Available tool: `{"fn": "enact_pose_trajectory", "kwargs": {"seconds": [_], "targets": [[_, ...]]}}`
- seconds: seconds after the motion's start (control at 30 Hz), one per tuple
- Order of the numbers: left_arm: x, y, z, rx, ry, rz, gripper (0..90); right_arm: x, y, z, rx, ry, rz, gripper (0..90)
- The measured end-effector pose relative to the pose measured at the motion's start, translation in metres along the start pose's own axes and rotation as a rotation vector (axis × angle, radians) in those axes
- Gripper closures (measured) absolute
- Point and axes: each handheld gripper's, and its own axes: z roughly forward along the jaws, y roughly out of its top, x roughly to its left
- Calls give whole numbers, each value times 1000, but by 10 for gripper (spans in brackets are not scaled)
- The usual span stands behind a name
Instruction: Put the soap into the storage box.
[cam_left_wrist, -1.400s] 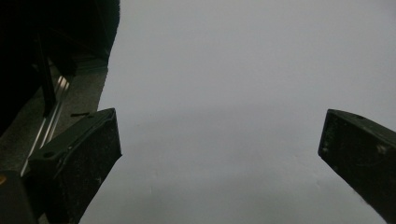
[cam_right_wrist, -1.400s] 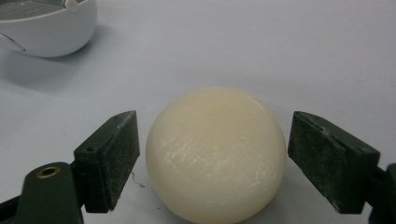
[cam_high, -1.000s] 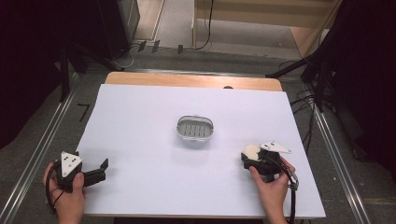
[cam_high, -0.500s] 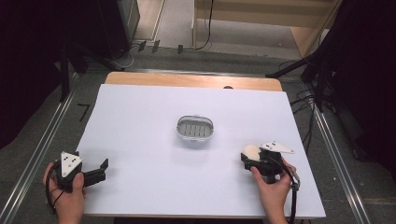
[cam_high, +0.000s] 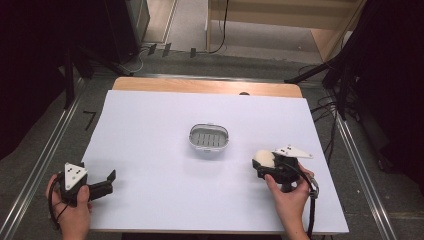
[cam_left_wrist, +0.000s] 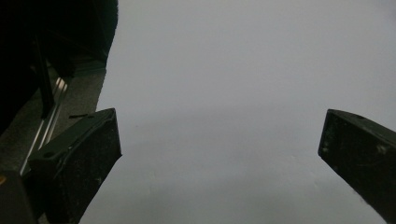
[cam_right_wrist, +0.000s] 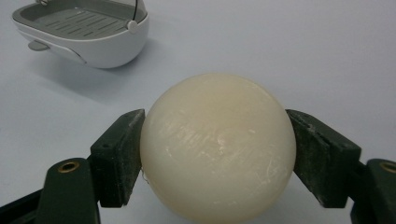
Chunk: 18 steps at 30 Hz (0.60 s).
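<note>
We see a cream soap ball (cam_right_wrist: 218, 148) with a smooth, waxy sheen and faint scuffs, beside it matt black rubbery pads (cam_right_wrist: 117, 156). Behind the ball stands a glossy white plastic dish (cam_right_wrist: 84, 32) with a matt grey ribbed insert. Under the dish lies a matt white table cover (cam_high: 150, 130), with bare wood (cam_high: 200, 86) beyond the cover.

Even overhead light, soft shadows, dark surroundings, slightly blurred close-ups.
</note>
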Motion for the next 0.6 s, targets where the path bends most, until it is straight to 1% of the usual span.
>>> {"fn": "enact_pose_trajectory", "kwargs": {"seconds": [0.07, 0.23, 0.3, 0.47, 0.6], "targets": [[0, 0, 0, -2, -2, -1, 0, 2, 3, 1, 1, 0, -10, 248], [0, 0, 0, -2, -3, -1, 0, 7, 10, 3, -2, 16, -16, 247], [0, 0, 0, -2, -3, -1, 0, 12, 16, 5, -4, 25, -30, 248], [0, 0, 0, -2, -6, -1, 0, 19, 23, 7, -18, 36, -22, 248], [0, 0, 0, -1, -8, 0, 0, 22, 25, 10, -17, 39, -32, 248]]}}
